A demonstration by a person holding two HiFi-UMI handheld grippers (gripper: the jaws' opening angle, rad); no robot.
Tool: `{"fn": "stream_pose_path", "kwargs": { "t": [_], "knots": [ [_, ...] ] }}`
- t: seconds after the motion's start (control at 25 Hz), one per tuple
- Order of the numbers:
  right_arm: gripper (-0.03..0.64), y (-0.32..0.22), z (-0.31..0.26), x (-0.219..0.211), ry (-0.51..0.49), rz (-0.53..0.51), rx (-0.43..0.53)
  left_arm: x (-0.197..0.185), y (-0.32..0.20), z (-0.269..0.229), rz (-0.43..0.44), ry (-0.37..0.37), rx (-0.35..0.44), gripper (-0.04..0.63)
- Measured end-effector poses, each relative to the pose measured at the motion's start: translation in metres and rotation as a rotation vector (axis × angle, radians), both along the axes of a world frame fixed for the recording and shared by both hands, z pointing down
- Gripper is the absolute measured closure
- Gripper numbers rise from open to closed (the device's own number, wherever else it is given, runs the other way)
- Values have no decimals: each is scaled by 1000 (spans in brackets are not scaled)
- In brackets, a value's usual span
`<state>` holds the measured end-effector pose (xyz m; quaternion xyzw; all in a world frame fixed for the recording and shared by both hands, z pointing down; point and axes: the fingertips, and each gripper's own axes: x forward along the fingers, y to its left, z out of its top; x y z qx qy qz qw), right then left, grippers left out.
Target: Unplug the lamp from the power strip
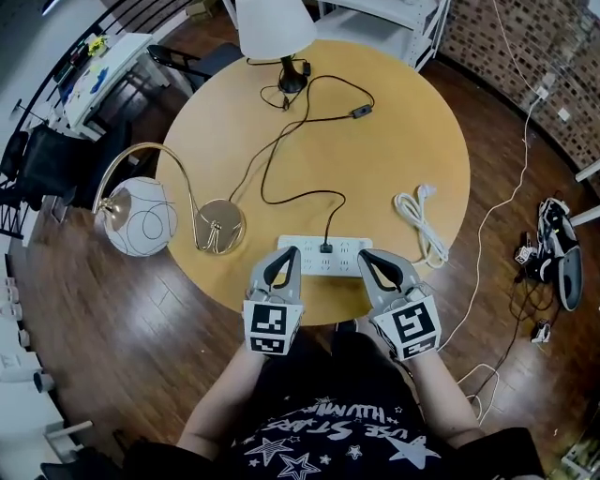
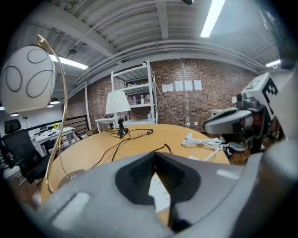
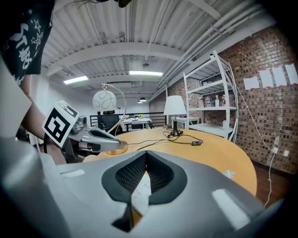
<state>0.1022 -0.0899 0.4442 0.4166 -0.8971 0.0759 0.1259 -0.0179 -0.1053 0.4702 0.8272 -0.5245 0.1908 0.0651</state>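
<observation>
Item: black lamp plug (image 1: 326, 247), seated in the white power strip (image 1: 309, 264), whose long axis ran 9-to-3 at the worktop's (image 1: 412, 141) 6 o'clock edge. We held the left tongs (image 1: 289, 253) and right tongs (image 1: 366, 255) shut and empty. The plug lay at 3 o'clock of the left, 9 o'clock of the right, neither clearly nearer.

Free room about the power strip (image 1: 323, 256), near the front edge of the bench (image 1: 403, 141). Bare wood lies open just left and just right of it. A black plug (image 1: 326, 247) stands in its middle; its black cord (image 1: 281, 159) loops away behind. Right: coiled white cord (image 1: 419, 220). Left: gold lamp base (image 1: 219, 225). Far behind: shaded lamp (image 1: 275, 28).
</observation>
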Motion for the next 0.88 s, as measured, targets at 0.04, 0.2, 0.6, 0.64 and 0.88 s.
{"fn": "stream_pose_path", "kwargs": {
  "t": [0.04, 0.2, 0.6, 0.64, 0.88],
  "knots": [
    [609, -1, 3, -2, 0, -8, -6, 3, 1, 6, 18, -15, -10, 591],
    [609, -2, 12, -14, 7, -39, -22, 11, -3, 29, 63, -63, -75, 591],
    [609, -4, 35, -40, 61, -59, -104, 19, -11, 84, 193, -201, -248, 592],
    [609, -5, 40, -41, 76, -59, -122, 19, -12, 88, 206, -218, -263, 592],
    [609, -9, 59, -46, 122, -56, -200, 24, -12, 101, 269, -263, -318, 592]
  ]
}}
